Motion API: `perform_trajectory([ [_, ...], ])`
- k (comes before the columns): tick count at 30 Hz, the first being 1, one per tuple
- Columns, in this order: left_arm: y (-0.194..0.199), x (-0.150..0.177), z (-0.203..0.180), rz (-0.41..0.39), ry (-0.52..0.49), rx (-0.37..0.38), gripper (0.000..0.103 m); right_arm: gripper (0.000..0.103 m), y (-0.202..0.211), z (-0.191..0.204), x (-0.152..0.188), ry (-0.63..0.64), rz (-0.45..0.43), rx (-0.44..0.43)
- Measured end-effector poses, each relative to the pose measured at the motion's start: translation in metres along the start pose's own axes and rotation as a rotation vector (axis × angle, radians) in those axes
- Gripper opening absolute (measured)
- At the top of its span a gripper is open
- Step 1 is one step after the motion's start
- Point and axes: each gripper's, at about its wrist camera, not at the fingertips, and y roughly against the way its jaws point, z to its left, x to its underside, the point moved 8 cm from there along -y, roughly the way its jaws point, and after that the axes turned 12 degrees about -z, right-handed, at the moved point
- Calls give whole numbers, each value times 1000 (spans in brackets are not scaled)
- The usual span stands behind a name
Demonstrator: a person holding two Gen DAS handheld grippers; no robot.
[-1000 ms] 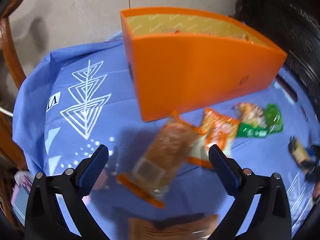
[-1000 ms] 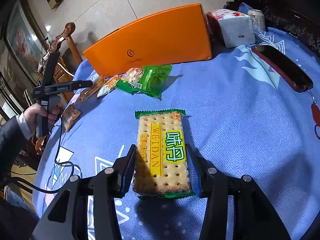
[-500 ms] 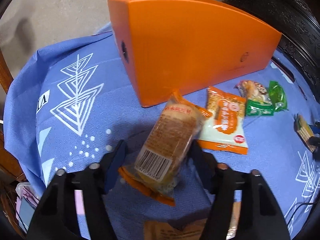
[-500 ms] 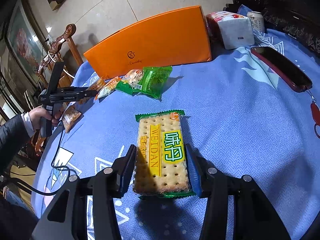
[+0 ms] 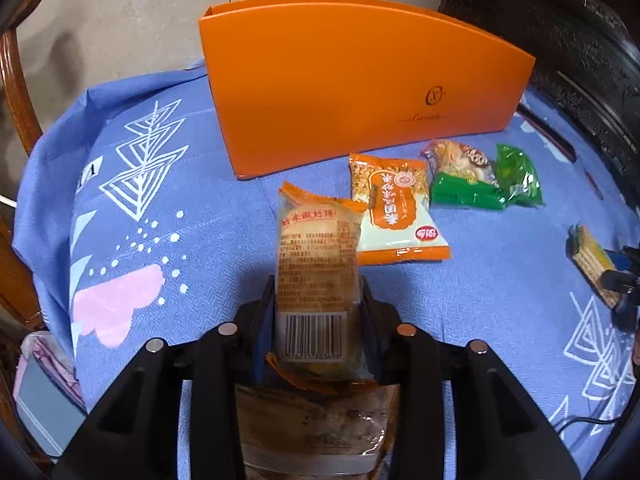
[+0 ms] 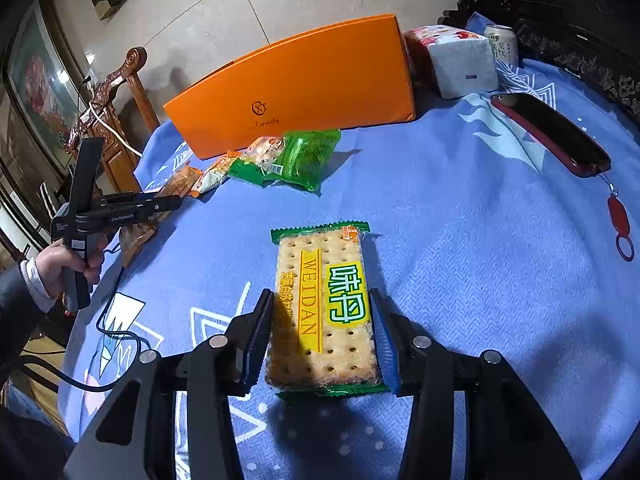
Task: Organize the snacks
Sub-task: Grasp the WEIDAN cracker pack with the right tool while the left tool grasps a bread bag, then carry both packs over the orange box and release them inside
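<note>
left gripper (image 5: 318, 300) is clamped on a barcoded cake packet (image 5: 316, 264); right gripper (image 6: 322, 332) pinches the cracker pack (image 6: 324, 304) before the orange box (image 6: 296, 88).

A blue woven cloth (image 6: 480, 240) with a fine herringbone weave and matt printed white figures covers the desk. The orange box (image 5: 360, 96) looks like smooth card with a satin sheen. The cake pack (image 5: 316, 256) is clear glossy film with orange ends, the cracker pack (image 6: 324, 308) clear shiny film edged green, and the green pack (image 6: 308, 156), at 11 o'clock from it, crinkled glossy plastic. Both hand-held grippers, left (image 5: 318, 312) and right (image 6: 322, 336), are matt black plastic with bright metal pins; the right one's pads (image 6: 386, 340) are ribbed blue. The chair (image 6: 120, 92) is carved polished wood; the floor (image 6: 260, 4) is glossy tile.
</note>
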Motion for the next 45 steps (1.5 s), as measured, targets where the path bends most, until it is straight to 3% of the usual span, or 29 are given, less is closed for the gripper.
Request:
perform_trajectory([
  [5,-2,-1,-2,5,13,-23,43,47,1,1,0,-2,0,8],
  [6,-2,-2,-1,3,21,-24,37,47,2,1,-1,-2,-2,10],
  [9,5,0,0,-9,50,-38,35,47,9,4,-6,2,-25,5],
  [18,63,-18,-21,-139,69,-43,35,47,31,16,-38,24,-110,-10],
  [25,115,-100,-28,-287,135,-62,35,47,44,37,-112,78,-227,-75],
  [34,105,-227,-30,-398,112,-106,35,47,14,51,-258,117,-365,-106],
  [35,98,-240,-27,-394,116,-116,43,47,4,51,-274,121,-370,-96],
  [36,88,-253,-23,-387,124,-132,56,49,-4,51,-285,119,-372,-89],
  [37,79,-262,-16,-369,140,-175,88,55,-16,49,-296,115,-366,-79],
  [38,74,-267,-10,-360,158,-234,98,62,-27,48,-303,111,-356,-53],
  [39,71,-270,-6,-360,175,-279,98,74,-34,43,-309,95,-356,7],
  [40,70,-272,-4,-359,186,-293,99,79,-32,41,-311,80,-377,34],
  [43,72,-266,-2,-369,192,-318,99,84,-16,52,-304,81,-462,-22],
  [45,70,-258,-3,-350,178,-343,99,84,-12,59,-294,96,-463,-38],
])
